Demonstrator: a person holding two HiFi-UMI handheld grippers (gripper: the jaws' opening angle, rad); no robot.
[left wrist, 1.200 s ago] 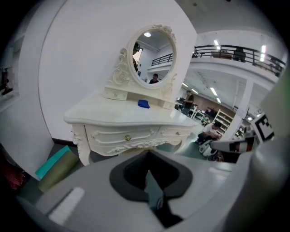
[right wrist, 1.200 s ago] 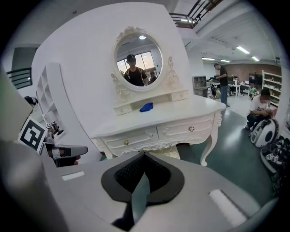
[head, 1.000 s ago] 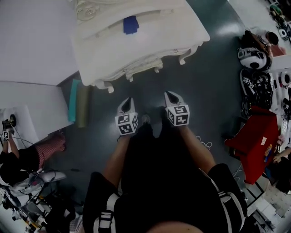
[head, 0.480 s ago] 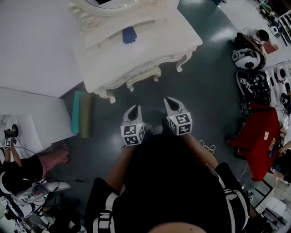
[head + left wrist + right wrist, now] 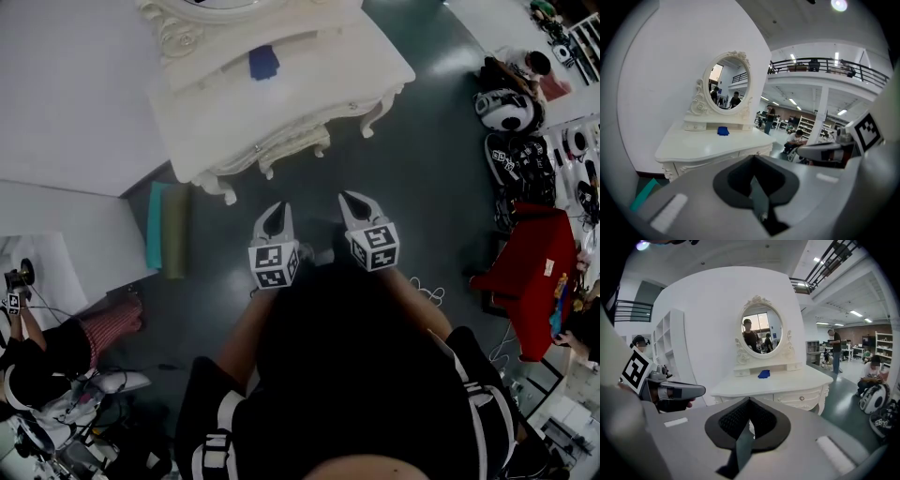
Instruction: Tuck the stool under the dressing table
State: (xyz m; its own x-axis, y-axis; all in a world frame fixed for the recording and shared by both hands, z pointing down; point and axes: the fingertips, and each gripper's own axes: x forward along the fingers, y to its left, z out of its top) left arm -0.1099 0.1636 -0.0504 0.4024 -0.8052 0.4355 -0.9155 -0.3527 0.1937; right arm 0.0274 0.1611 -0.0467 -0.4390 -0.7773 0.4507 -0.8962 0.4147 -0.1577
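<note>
The white dressing table (image 5: pixel 309 89) stands against the wall ahead of me, with an oval mirror (image 5: pixel 761 329) and a small blue item (image 5: pixel 263 62) on its top. White carved woodwork (image 5: pixel 281 148) shows under its front edge; I cannot tell whether that is the stool. My left gripper (image 5: pixel 275 211) and right gripper (image 5: pixel 353 200) hang side by side over the dark floor, short of the table and apart from it. Both are shut with nothing between the jaws. In the left gripper view the table (image 5: pixel 703 145) lies beyond the shut left gripper (image 5: pixel 752 176).
Two rolled mats (image 5: pixel 164 230), teal and olive, lie on the floor left of the table beside a white partition (image 5: pixel 66 216). A red object (image 5: pixel 534 281), helmets and bags (image 5: pixel 511 108) crowd the right. A seated person (image 5: pixel 37 328) is at the lower left. A cable (image 5: pixel 427 295) lies near my right arm.
Both shut grippers have risen toward my head and drawn slightly back from the table; they have hardly moved in the last half second. The table sits higher in the head view.
</note>
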